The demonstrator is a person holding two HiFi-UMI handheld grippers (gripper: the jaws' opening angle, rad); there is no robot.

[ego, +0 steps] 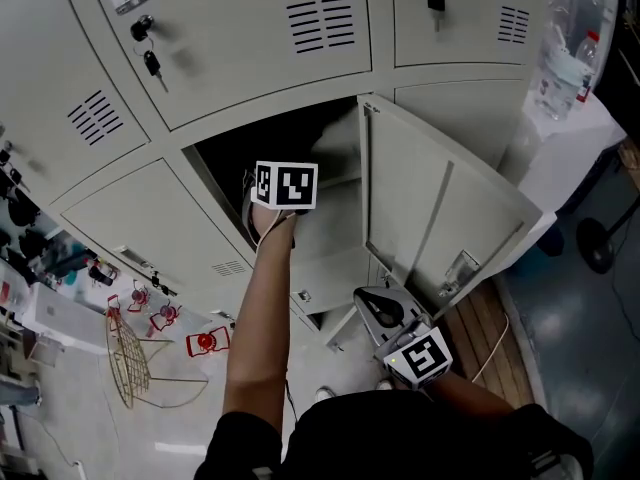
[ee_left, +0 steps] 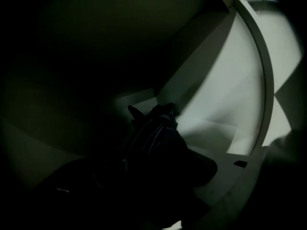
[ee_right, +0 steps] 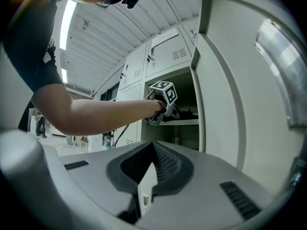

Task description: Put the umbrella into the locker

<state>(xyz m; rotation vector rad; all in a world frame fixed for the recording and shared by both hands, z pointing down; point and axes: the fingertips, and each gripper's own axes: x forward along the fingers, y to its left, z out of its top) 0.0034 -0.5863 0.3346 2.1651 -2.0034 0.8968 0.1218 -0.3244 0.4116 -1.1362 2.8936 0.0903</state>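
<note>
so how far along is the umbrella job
Done: the locker door stands open and the dark folded umbrella is inside, on the shelf. In hand: the left gripper reaches in at it; too dark to tell whether it grips. Left: let go if needed, pull out, perhaps shut the door. The right gripper hangs shut and empty.

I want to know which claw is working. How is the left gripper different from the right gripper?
The left gripper reaches into the open locker; the right gripper hangs outside by the door. The left gripper has the dark umbrella before its jaws; the right gripper's jaws are together on nothing. Both carry a marker cube.
</note>
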